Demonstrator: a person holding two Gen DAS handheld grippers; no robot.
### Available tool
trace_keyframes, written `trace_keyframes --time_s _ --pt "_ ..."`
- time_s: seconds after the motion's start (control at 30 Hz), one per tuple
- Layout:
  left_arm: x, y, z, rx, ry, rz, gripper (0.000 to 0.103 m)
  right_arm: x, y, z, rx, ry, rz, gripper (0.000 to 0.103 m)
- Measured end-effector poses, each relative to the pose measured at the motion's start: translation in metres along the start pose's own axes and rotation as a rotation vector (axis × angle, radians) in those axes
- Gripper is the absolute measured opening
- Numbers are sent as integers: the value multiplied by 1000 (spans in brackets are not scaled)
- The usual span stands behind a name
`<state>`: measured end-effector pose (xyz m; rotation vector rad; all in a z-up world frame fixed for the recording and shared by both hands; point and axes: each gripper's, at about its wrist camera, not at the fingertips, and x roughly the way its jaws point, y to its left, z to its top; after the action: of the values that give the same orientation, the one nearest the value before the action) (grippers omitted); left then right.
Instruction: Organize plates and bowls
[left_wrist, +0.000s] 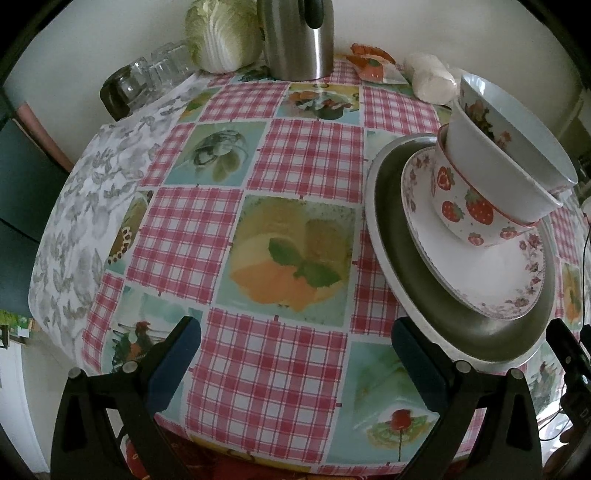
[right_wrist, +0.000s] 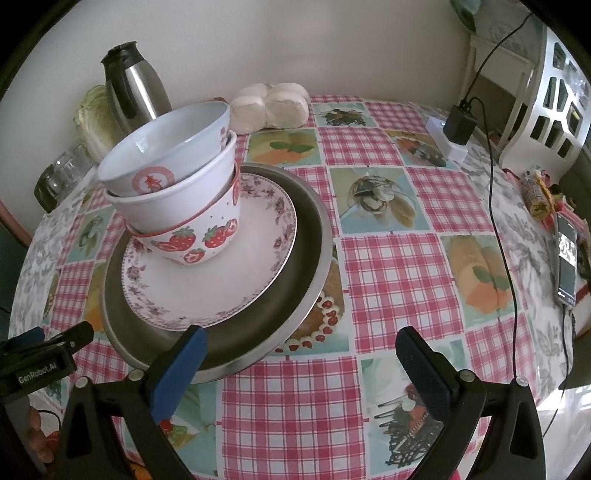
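A stack stands on the checked tablecloth: a wide metal plate (right_wrist: 306, 236) at the bottom, a floral-rimmed white plate (right_wrist: 229, 280) on it, then a strawberry bowl (right_wrist: 199, 240), a white bowl (right_wrist: 177, 206) and a pale blue bowl (right_wrist: 173, 147) nested and tilted. The stack shows at the right of the left wrist view, with the metal plate (left_wrist: 413, 280) and strawberry bowl (left_wrist: 469, 210). My left gripper (left_wrist: 295, 354) is open and empty, left of the stack. My right gripper (right_wrist: 301, 354) is open and empty, its left finger just in front of the metal plate's rim.
At the table's back stand a steel thermos jug (right_wrist: 133, 88), a cabbage (left_wrist: 218, 33), glass jars (left_wrist: 147, 74) and wrapped white buns (right_wrist: 269, 103). A charger with cable (right_wrist: 458, 125) and a phone (right_wrist: 567, 258) lie at the right edge.
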<state>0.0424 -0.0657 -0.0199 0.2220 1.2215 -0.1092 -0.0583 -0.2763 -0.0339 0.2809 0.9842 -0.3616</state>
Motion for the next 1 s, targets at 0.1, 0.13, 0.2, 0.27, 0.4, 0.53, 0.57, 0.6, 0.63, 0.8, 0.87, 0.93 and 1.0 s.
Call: trace_keyframes --time_s 0.1,0.13,0.2,0.27,0.4,0.53,0.57,0.6,0.63,0.8,0.87,0.93,1.0 --pt "1 0 0 -1 6 -1 103 0 0 0 -1 1 0 103" --pt "1 0 0 -1 7 -2 103 0 0 0 -1 1 0 103" --pt "2 1 0 -2 11 -3 103 1 0 0 -1 1 0 103" --pt "3 0 0 -2 15 -4 103 1 0 0 -1 2 -1 103" --pt "4 1 -1 -3 24 -6 103 1 0 0 -2 3 -1 103" --pt "5 1 -1 -8 30 -7 103 2 0 -1 -5 4 -3 103" --pt "5 2 -1 -9 33 -7 103 2 0 -1 -5 4 -3 103" --pt "6 2 -1 -10 36 -8 103 2 0 -1 -5 4 -3 103" --pt "6 2 -1 -11 38 -8 103 2 0 -1 -5 4 -3 103" --pt "7 3 -1 -14 46 -10 103 1 0 -1 -7 6 -4 103" --pt "7 3 -1 -17 47 -11 103 1 0 -1 -6 5 -4 103" --pt "8 3 0 -19 51 -12 103 1 0 0 -5 5 -4 103" --pt "8 4 0 -21 53 -13 103 1 0 0 -5 5 -4 103"
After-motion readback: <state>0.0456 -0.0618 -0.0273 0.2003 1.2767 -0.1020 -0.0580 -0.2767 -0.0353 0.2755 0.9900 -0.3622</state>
